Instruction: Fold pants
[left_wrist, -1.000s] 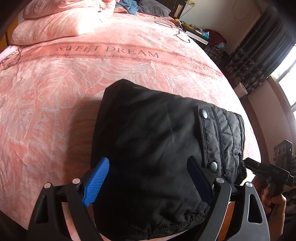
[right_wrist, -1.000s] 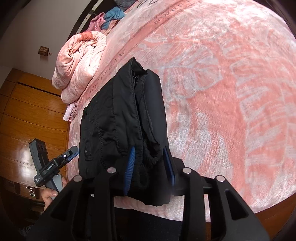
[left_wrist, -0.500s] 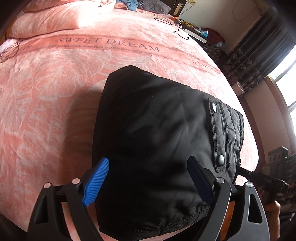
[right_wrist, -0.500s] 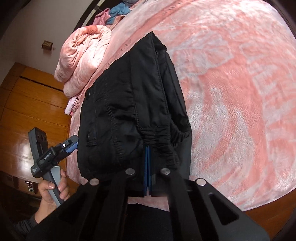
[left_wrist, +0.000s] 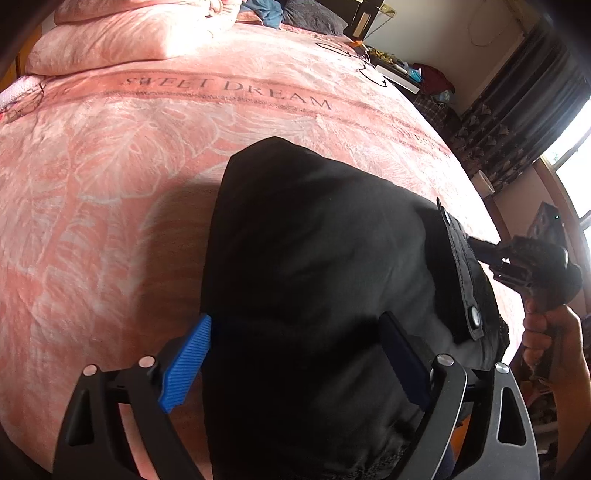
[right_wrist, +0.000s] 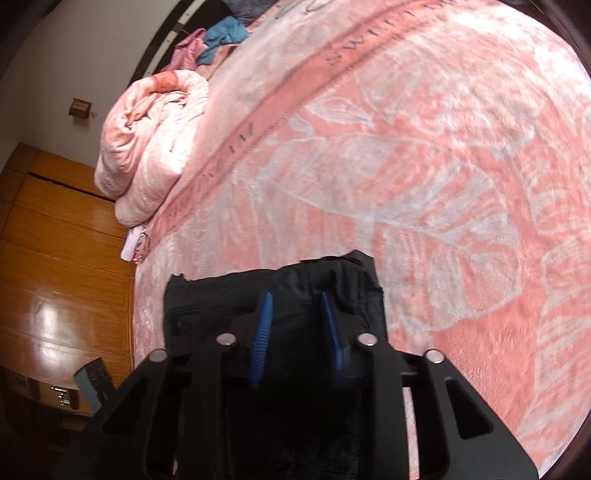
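At the near edge of the bed, the left gripper (left_wrist: 295, 319) hangs over the folded black pants (left_wrist: 314, 240), its blue pads spread wide to either side of the bundle and gripping nothing, just as a second ago. The pants lie on the pink bedspread (left_wrist: 110, 184) and now fill more of the left view than before. Their snap flap (left_wrist: 465, 280), earlier facing the camera, has swung to the bundle's right edge. There the right gripper (right_wrist: 295, 295) has come up from the lower corner to the waistband side, blurred, with the person's hand (left_wrist: 546, 339) on its handle.

In its own view, the right gripper's pads stand apart with black cloth showing between them; half a second ago they were pressed together at the waistband. Whether they touch the cloth now cannot be told. The pants sit lower and smaller in that view, with far more bedspread showing past them.

Further off runs the "SWEET DREAM" lettering (left_wrist: 229, 86), then the rolled pink quilt (left_wrist: 122, 40) at the head of the bed, unchanged, and the wooden wardrobe (right_wrist: 55, 221) beside it
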